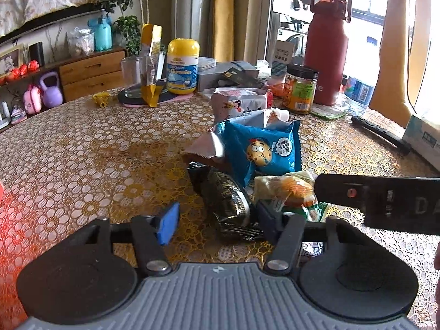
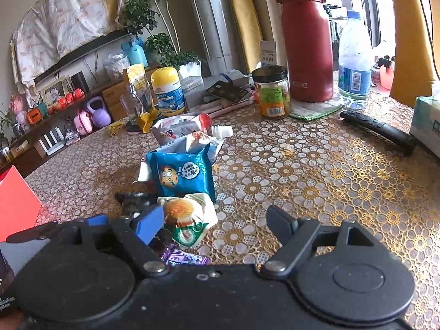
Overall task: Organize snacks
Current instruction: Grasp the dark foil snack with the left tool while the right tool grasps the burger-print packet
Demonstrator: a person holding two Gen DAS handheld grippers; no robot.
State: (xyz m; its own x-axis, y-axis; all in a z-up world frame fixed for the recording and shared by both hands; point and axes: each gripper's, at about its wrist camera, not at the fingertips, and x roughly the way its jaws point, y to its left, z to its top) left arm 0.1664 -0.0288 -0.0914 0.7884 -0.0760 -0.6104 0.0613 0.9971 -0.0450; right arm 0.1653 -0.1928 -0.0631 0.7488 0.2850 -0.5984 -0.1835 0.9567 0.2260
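Observation:
A heap of snack packets lies mid-table. A blue cookie packet (image 1: pixel 261 148) (image 2: pixel 185 176) leans on top. A black-and-gold packet (image 1: pixel 225 195) lies at its left. A white-green burger-print packet (image 1: pixel 291 189) (image 2: pixel 187 214) lies in front. A white cartoon pouch (image 1: pixel 239 103) (image 2: pixel 176 129) sits behind. A purple wrapper (image 2: pixel 184 258) lies under my right gripper. My left gripper (image 1: pixel 217 220) is open, its jaws on either side of the black-and-gold packet. My right gripper (image 2: pixel 217 222) is open, its left finger beside the burger-print packet.
At the back stand a yellow gummies bottle (image 1: pixel 183 66), a glass (image 1: pixel 134 75), a jar (image 1: pixel 301 88), a red flask (image 1: pixel 327 46) and a water bottle (image 2: pixel 354 60). A black remote (image 2: pixel 379 129) and a tissue box (image 2: pixel 427 126) lie right. A red box (image 2: pixel 16 203) stands left.

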